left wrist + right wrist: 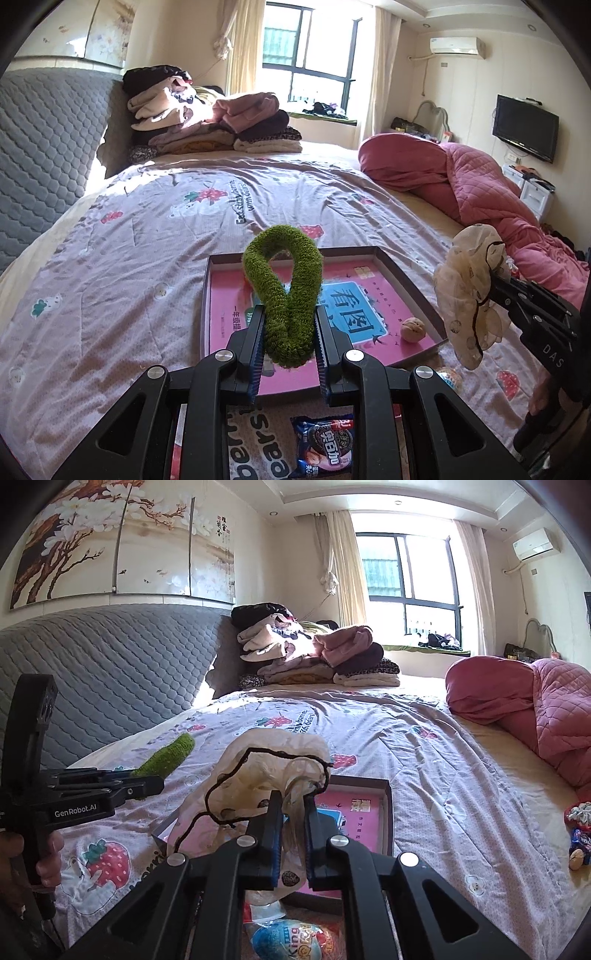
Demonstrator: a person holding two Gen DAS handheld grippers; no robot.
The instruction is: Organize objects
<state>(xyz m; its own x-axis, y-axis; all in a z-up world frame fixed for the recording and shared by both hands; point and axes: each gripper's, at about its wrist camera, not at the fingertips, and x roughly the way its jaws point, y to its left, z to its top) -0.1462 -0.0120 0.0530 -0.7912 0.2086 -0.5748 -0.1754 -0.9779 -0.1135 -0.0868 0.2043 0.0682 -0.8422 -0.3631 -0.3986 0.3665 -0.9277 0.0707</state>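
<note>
Fuzzy green knitted loop (pixel 282 291), gauzy cream scrunchie (pixel 258 775)

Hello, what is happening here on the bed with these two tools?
A person is tidying small things on the bed with two handheld grippers. The left gripper is shut on a green fuzzy scrunchie, held above a shallow box with a pink printed bottom. The right gripper is shut on a cream sheer scrunchie, also raised over the box. A walnut lies inside the box. Snack packets lie near its front edge.
</note>
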